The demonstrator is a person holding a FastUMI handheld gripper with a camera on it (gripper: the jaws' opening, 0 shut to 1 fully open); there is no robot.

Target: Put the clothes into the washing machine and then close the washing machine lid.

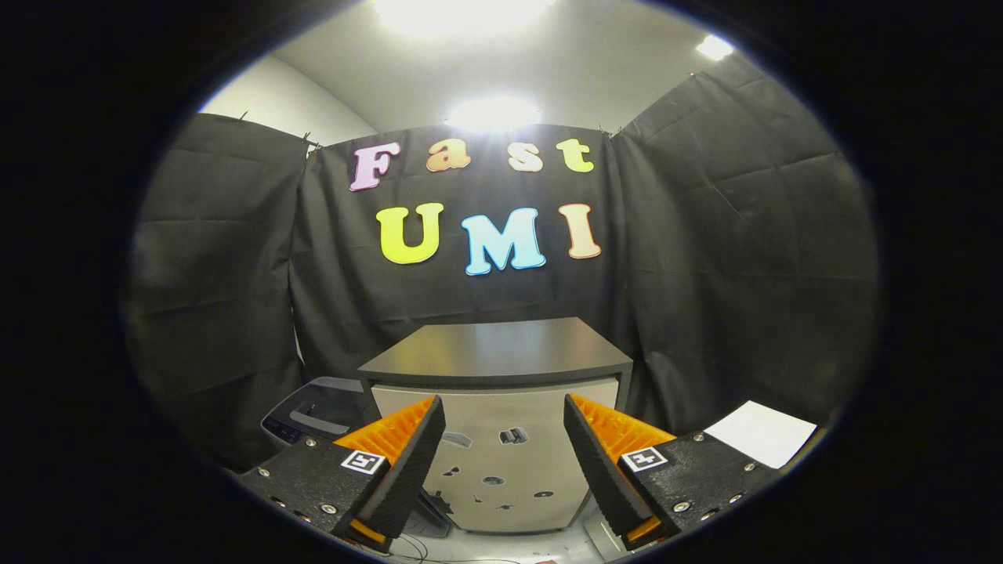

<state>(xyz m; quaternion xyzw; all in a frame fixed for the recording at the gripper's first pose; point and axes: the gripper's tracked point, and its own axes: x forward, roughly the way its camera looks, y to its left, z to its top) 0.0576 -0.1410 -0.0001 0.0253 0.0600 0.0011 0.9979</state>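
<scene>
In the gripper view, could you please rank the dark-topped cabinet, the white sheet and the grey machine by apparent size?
1. Dark-topped cabinet, beyond the open, empty claw.
2. Grey machine, partly hidden by a finger.
3. White sheet, similar in size; unsure.

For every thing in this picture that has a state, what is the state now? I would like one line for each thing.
gripper: jaws open, nothing between them
cabinet: upright beyond the jaws, top bare
grey machine: left of the cabinet, partly hidden; open or closed, cannot tell
white sheet: lying flat, right of the cabinet
</scene>
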